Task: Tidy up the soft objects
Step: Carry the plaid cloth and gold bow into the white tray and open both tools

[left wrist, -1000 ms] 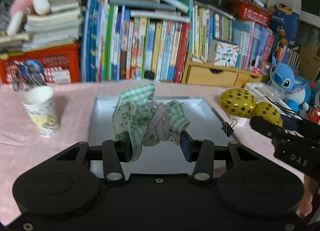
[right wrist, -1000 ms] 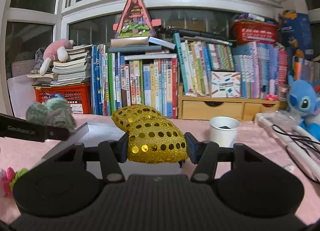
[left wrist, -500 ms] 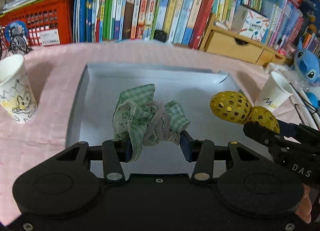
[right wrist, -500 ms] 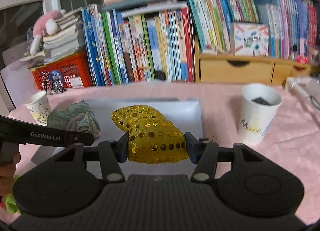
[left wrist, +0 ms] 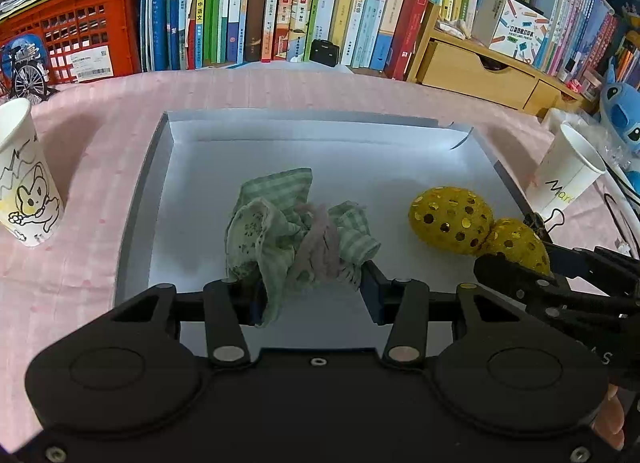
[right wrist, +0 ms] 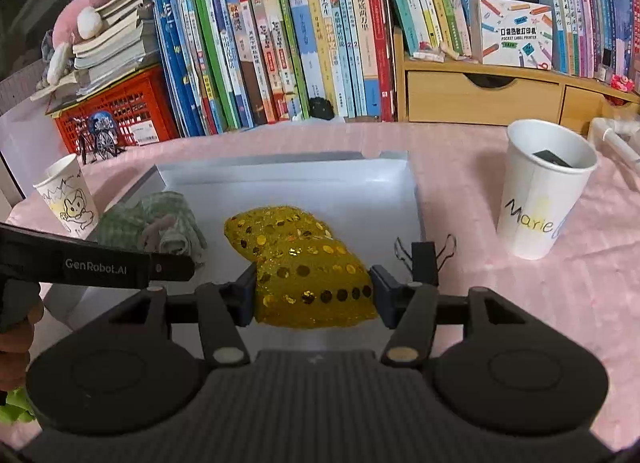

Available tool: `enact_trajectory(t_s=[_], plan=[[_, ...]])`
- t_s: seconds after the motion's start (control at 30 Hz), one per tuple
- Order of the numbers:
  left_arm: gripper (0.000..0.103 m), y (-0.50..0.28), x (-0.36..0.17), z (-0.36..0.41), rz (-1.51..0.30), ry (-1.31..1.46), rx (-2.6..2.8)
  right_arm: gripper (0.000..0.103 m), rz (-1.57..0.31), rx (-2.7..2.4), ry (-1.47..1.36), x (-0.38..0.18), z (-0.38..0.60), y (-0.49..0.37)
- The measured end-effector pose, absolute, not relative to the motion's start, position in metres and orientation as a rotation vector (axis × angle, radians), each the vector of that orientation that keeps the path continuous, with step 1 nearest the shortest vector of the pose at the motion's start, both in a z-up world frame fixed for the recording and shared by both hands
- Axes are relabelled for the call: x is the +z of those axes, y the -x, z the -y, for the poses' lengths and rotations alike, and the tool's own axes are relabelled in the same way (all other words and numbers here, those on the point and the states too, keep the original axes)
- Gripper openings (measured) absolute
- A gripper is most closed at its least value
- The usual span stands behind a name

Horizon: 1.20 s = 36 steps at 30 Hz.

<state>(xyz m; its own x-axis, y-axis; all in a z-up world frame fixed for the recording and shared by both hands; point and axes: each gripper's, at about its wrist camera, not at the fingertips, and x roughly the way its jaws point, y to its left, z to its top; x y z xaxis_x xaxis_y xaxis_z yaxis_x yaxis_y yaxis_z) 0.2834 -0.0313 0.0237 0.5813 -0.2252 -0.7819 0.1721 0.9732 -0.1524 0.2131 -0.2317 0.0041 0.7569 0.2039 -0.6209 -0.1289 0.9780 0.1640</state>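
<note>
My left gripper (left wrist: 310,291) is shut on a green checked cloth scrunchie (left wrist: 296,235) and holds it low over the white tray (left wrist: 320,143). My right gripper (right wrist: 312,291) is shut on a gold sequined soft bow (right wrist: 304,263), also over the tray (right wrist: 304,187), at its right side. In the left wrist view the bow (left wrist: 452,219) and the right gripper's fingers (left wrist: 560,279) show at the right. In the right wrist view the scrunchie (right wrist: 156,223) and the left gripper's finger (right wrist: 96,263) show at the left.
A cartoon paper cup (left wrist: 20,183) stands left of the tray, a white "Marie" cup (right wrist: 540,191) right of it. A binder clip (right wrist: 424,259) sits on the tray's right rim. Books (left wrist: 304,3), a red crate (left wrist: 72,39) and a wooden drawer unit (right wrist: 500,91) line the back.
Both grippers have tilted down and lowered toward the tray with their objects still held. The tray now fills the middle of both views.
</note>
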Motion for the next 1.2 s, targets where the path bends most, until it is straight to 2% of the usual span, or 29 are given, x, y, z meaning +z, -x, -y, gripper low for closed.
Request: enact_trajectory(t_s=[0.53, 0.73, 0.83, 0.9, 1.0, 1.2], plan=[[0.047, -0.284, 0.022, 0.034, -0.920, 0.039, -0.236, 0.065, -0.715, 0.186, -0.094, -0.003, 0.226, -0.217], [0.052, -0.283, 0.023, 0.034, -0.919, 0.041, -0.235, 0.070, -0.715, 0.187, -0.094, -0.004, 0.226, -0.217], [0.057, -0.283, 0.023, 0.035, -0.920, 0.040, -0.235, 0.071, -0.715, 0.190, -0.093, -0.004, 0.226, -0.217], [0.063, -0.282, 0.023, 0.035, -0.916, 0.038, -0.234, 0.076, -0.713, 0.191, -0.088, -0.004, 0.226, -0.216], [0.072, -0.280, 0.024, 0.036, -0.912, 0.031, -0.227, 0.078, -0.711, 0.193, -0.082, -0.003, 0.226, -0.215], [0.084, -0.274, 0.027, 0.037, -0.901, 0.018, -0.226, 0.084, -0.702, 0.200, -0.071, -0.001, 0.225, -0.212]])
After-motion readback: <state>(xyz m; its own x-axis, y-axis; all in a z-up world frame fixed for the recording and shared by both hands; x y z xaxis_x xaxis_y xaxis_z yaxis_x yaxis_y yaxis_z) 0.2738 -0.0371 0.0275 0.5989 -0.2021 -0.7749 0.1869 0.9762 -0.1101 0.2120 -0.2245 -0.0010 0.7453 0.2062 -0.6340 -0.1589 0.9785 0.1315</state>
